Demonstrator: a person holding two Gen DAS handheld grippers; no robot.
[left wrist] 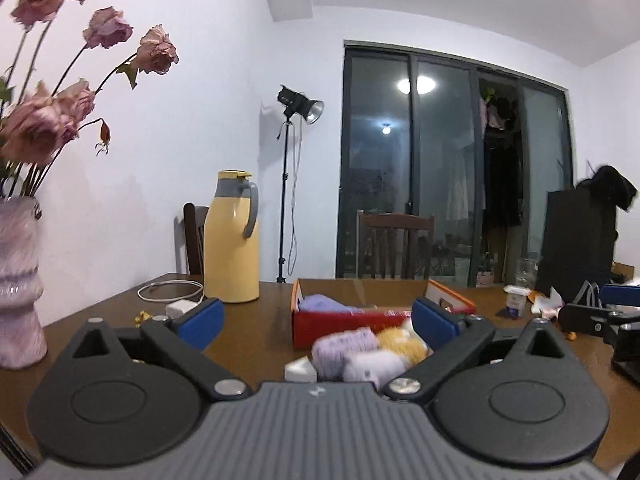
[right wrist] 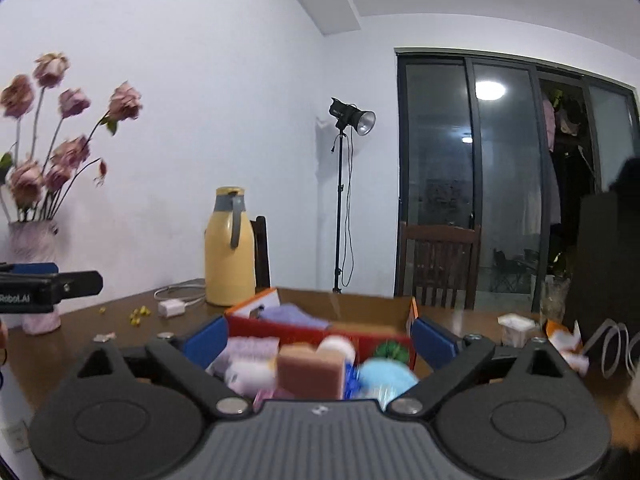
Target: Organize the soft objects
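A red and orange cardboard box (left wrist: 320, 320) stands on the brown table, with a lavender cloth (left wrist: 324, 304) inside. In front of it lie lilac yarn (left wrist: 344, 346), white fluff (left wrist: 374, 364) and yellow yarn (left wrist: 402, 346). My left gripper (left wrist: 318, 314) is open and empty above them. In the right wrist view the box (right wrist: 320, 330) holds the lavender cloth (right wrist: 294, 316). Before it lie a pink sponge (right wrist: 310, 370), a pale blue ball (right wrist: 386, 376), white fluff (right wrist: 250, 374) and a green thing (right wrist: 394, 350). My right gripper (right wrist: 318, 334) is open and empty.
A yellow thermos (left wrist: 232, 240) and a white charger with cable (left wrist: 176, 300) stand at the back left. A vase of dried roses (left wrist: 20, 288) is at the far left. A black bag (left wrist: 578, 240) and small packets (left wrist: 516, 300) sit right. Chairs stand behind the table.
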